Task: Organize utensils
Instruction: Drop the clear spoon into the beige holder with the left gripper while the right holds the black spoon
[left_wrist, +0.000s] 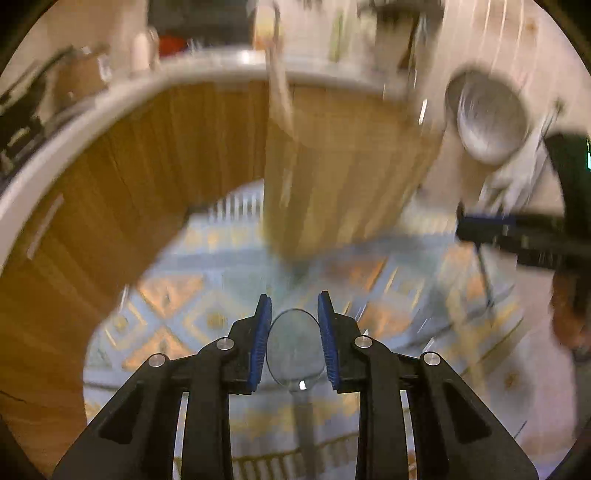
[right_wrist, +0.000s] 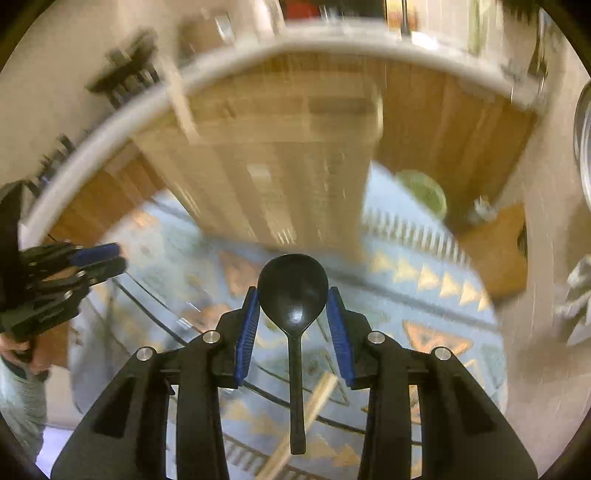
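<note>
My left gripper (left_wrist: 294, 308) is shut on a clear plastic spoon (left_wrist: 293, 343), gripped at the sides of the bowl, its handle trailing back toward the camera. My right gripper (right_wrist: 292, 300) is shut on a black plastic spoon (right_wrist: 293, 291), held at the sides of its bowl, its handle hanging back toward the camera. Both are held in the air above a patterned rug. The right gripper shows at the right of the left wrist view (left_wrist: 487, 227). The left gripper shows at the left of the right wrist view (right_wrist: 99, 260). Both views are motion-blurred.
A tall light wooden box (left_wrist: 343, 166) stands ahead, also in the right wrist view (right_wrist: 280, 155). Wooden cabinets with a white countertop (left_wrist: 207, 62) curve behind. A metal bowl (left_wrist: 487, 118) is upper right. A wooden stick (right_wrist: 306, 413) lies under the right gripper. A green object (right_wrist: 424, 188) sits on the floor.
</note>
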